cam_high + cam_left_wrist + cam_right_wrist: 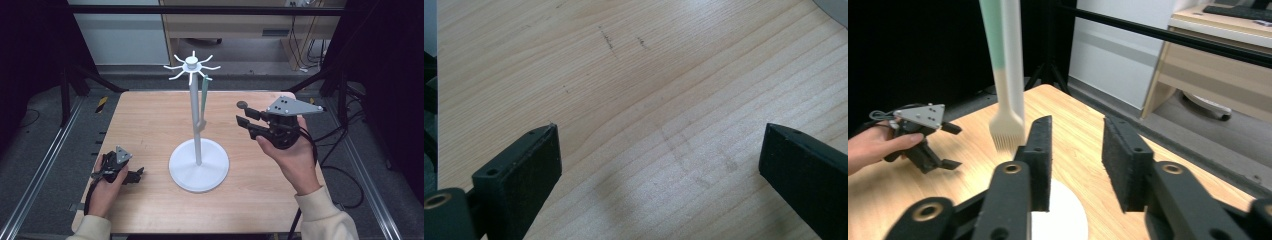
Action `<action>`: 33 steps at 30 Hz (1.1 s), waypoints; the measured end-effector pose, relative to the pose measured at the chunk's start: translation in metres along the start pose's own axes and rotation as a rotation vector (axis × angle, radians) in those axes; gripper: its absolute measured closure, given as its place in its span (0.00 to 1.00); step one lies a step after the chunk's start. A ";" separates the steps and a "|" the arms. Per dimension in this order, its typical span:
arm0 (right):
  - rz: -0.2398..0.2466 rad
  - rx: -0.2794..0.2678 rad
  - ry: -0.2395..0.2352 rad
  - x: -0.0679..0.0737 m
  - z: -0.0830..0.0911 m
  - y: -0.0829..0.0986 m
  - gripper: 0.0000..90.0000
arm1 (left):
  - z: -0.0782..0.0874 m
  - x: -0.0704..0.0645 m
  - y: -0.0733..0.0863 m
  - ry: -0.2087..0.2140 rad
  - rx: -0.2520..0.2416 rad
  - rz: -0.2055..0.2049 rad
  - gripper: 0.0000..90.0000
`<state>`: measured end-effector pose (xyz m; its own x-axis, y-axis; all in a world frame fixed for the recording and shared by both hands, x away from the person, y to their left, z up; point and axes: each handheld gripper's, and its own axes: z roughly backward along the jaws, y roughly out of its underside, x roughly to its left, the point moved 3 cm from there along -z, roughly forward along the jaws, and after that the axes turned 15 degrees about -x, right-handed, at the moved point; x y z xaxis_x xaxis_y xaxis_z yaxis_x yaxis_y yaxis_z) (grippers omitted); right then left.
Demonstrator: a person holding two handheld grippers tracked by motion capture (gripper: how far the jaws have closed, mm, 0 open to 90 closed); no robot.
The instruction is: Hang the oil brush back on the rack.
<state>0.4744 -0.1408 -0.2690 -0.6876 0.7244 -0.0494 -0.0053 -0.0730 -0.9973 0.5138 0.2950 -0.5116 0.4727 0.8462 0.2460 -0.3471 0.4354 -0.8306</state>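
A white hook stand [196, 120] rises from a round base [199, 172] at the table's middle. From one of its top hooks hangs a brush [204, 97] with a green handle and a pale bristle head [1007, 131], close beside the pole [1013, 60]. My right gripper [242, 113] is held above the table to the right of the stand, pointing at it, open, with nothing between its jaws [1078, 122]. My left gripper [139, 175] rests low at the table's front left, open over bare wood [659, 150]. It also appears farther off [923, 135].
The wooden table [150, 120] has bare room left of and behind the stand. A black frame bar [200, 10] crosses overhead at the back, and metal rails [45, 165] run along both sides. A desk [1218, 65] stands beyond the table.
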 end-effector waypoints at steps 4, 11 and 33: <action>0.014 0.005 0.029 -0.003 0.002 0.002 0.58 | 0.000 0.000 0.000 0.001 0.001 0.001 0.03; 0.014 0.030 0.103 -0.010 0.006 0.012 0.37 | 0.000 0.000 0.000 0.001 0.003 -0.001 0.03; -0.001 0.097 0.280 -0.030 0.030 0.103 0.07 | 0.000 -0.001 0.000 0.003 0.006 -0.003 0.03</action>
<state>0.4732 -0.1904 -0.3682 -0.4601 0.8847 -0.0748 -0.0844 -0.1274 -0.9882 0.5134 0.2941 -0.5126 0.4760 0.8441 0.2470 -0.3508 0.4397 -0.8268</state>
